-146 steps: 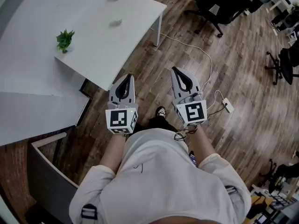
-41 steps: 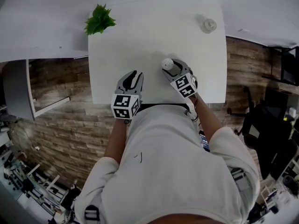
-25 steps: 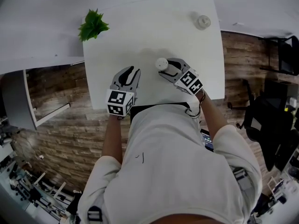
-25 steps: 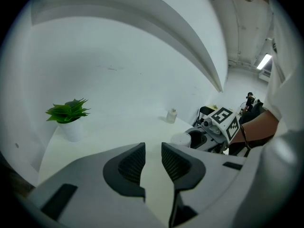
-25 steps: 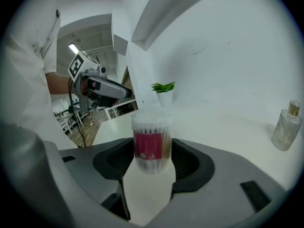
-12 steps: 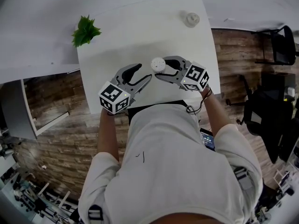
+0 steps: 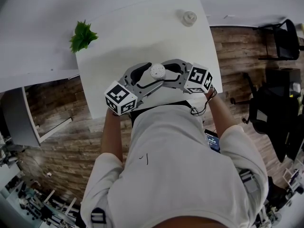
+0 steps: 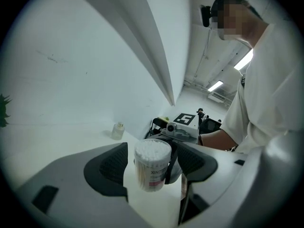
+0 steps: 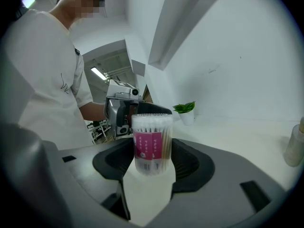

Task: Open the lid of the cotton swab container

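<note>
The right gripper (image 9: 151, 161) pinches the cotton swab container (image 7: 157, 71) upright above the counter (image 7: 123, 32)'s near edge, steadying its body. The left gripper (image 8: 152, 170), its jaws just opened wide, brackets the container without touching it, likely to take the lid.

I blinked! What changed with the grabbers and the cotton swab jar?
The right gripper took hold of the cotton swab container and lifted it off the table. The left gripper swung in; its jaws have just been opening, apart on either side of it. The plant and small bottle stayed put.
</note>
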The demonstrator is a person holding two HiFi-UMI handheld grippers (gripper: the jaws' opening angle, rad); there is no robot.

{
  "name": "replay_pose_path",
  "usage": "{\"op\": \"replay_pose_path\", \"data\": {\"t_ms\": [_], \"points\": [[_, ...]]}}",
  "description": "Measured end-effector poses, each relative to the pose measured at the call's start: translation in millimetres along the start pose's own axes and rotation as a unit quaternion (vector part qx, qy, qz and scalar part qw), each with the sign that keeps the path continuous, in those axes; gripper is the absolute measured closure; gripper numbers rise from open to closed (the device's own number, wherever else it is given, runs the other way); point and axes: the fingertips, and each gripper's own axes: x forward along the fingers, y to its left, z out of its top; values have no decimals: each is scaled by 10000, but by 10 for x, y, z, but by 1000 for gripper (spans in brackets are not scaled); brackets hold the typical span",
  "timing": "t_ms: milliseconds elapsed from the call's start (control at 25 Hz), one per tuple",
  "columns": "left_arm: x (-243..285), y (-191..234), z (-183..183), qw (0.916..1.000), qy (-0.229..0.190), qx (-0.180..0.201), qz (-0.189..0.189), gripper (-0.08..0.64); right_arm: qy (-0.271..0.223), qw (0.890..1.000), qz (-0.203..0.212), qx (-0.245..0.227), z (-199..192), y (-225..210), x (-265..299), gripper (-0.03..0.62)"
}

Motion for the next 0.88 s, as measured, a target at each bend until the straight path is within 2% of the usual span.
{"op": "replay_pose_path", "data": {"t_ms": [160,280,520,720,880], "points": [[63,55,3,9998,-96,-122,161,239,43,10000,-5,-88,-1,0,-34,350],[105,16,17,9995,-187,-248,79,299,68,9999,-44,-120,-4,-32,-75,350],[168,0,2,9988,-270,-369,151,302,213,9990,-233,-310,-34,-60,-134,348],[200,-27,-73,9987,-129,-440,226,304,331,9981,-312,-425,-111,-41,-147,350],[203,-40,-204,9986,205,-451,183,305,498,9966,-380,-538,-169,1,-114,350]]}}
